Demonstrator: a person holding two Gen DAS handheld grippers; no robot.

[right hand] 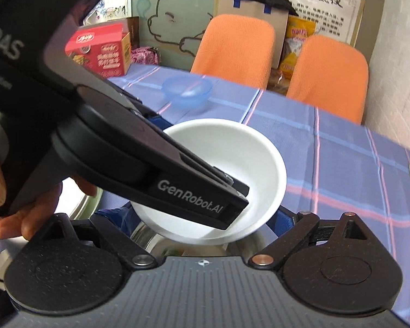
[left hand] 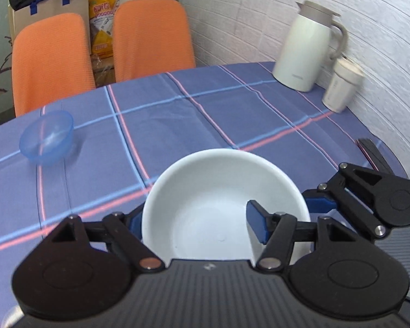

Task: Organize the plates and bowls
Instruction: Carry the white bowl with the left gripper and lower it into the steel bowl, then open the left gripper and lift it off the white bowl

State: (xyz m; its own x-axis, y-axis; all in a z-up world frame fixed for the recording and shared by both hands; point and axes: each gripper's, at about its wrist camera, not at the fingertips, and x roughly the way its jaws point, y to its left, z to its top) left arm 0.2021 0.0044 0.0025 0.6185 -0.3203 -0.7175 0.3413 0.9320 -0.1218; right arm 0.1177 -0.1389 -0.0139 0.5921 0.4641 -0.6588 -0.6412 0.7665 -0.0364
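While gripped, white bowl point(left hand: 205, 205) rim between left fingers point(left hand: 255, 225)

"GenRobot.AI" on the left gripper point(right hand: 233, 191) finger arm, "DAS" on its body, Chinese characters on wall poster point(right hand: 318, 0)

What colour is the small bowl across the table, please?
Translucent blue bowl; left wrist view shows it best.

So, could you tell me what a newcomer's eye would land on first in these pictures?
Probably the white bowl at the centre, with the left gripper straddling its rim, one finger inside and one outside. Next, the translucent blue bowl alone on the checked tablecloth, and two orange chairs behind the table.
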